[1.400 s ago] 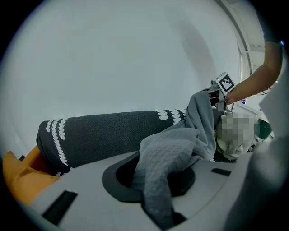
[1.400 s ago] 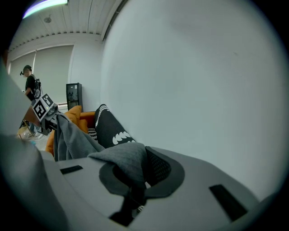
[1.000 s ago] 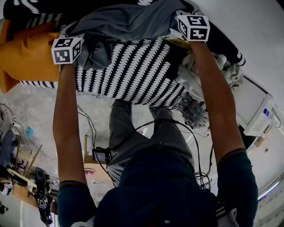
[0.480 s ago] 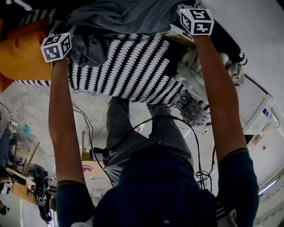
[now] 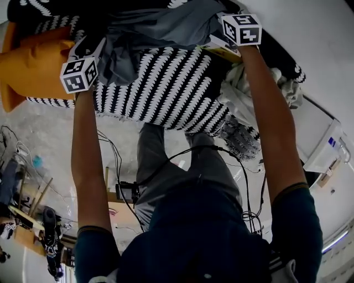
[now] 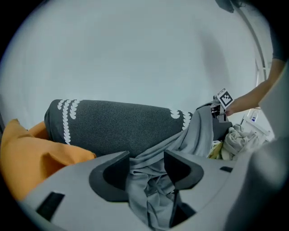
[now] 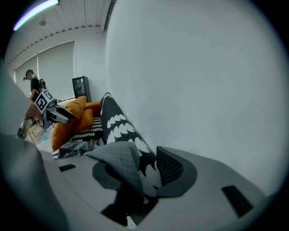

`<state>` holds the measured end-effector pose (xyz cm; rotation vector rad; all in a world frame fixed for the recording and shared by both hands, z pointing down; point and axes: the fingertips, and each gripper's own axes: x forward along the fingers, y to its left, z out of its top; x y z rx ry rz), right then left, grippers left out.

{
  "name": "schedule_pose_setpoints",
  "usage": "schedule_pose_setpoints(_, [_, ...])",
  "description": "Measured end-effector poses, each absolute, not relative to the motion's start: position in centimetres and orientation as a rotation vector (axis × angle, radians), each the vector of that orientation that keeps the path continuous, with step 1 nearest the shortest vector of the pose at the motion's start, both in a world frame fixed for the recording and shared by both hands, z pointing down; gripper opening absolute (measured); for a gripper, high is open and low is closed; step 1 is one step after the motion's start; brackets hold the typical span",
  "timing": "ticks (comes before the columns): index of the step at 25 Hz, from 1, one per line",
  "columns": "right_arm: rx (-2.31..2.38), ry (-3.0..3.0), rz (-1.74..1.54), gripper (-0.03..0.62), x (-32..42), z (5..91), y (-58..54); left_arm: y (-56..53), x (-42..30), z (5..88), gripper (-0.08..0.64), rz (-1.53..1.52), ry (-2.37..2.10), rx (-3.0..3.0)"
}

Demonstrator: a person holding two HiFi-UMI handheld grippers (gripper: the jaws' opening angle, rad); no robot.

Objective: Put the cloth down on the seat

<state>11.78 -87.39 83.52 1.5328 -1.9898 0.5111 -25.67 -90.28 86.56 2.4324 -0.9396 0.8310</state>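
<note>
Jaws on my left gripper and right gripper just opened wide, unclamped, leaving the soft, light grey cloth crumpled on the patterned sofa seat; I'd regrip bunched folds.

Soft, even light was cast throughout, with no hard shadows. A bright ceiling strip was caught at the upper left of the right gripper view. Both gripper views were bowed by a fisheye lens and ringed in black. The nearest foreground was blurred. The head view's lower centre was left dark.
</note>
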Motion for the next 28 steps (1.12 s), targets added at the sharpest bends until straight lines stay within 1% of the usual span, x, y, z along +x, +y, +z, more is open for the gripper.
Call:
schedule_pose_setpoints(4, [1.451, -1.952, 0.581, 0.186, 11.4, 84.1, -84.6, -88.9, -25.3, 83.5, 0.236, 0.787, -0.943, 2.458])
schedule_pose_setpoints(20, [1.345, -1.857, 0.756, 0.190, 10.8, 81.9, -74.7, -82.7, -26.5, 71.3, 0.235, 0.650, -0.998, 2.557])
schedule_pose_setpoints(24, [1.412, -1.866, 0.810, 0.189, 11.1, 79.6, -72.5, -80.2, -27.3, 67.6, 0.229, 0.607, -1.035, 2.578])
schedule_pose_setpoints(28, [1.509, -1.938, 0.765, 0.186, 10.7, 74.6, -71.6, -78.0, -28.2, 62.5, 0.200, 0.516, -1.093, 2.618])
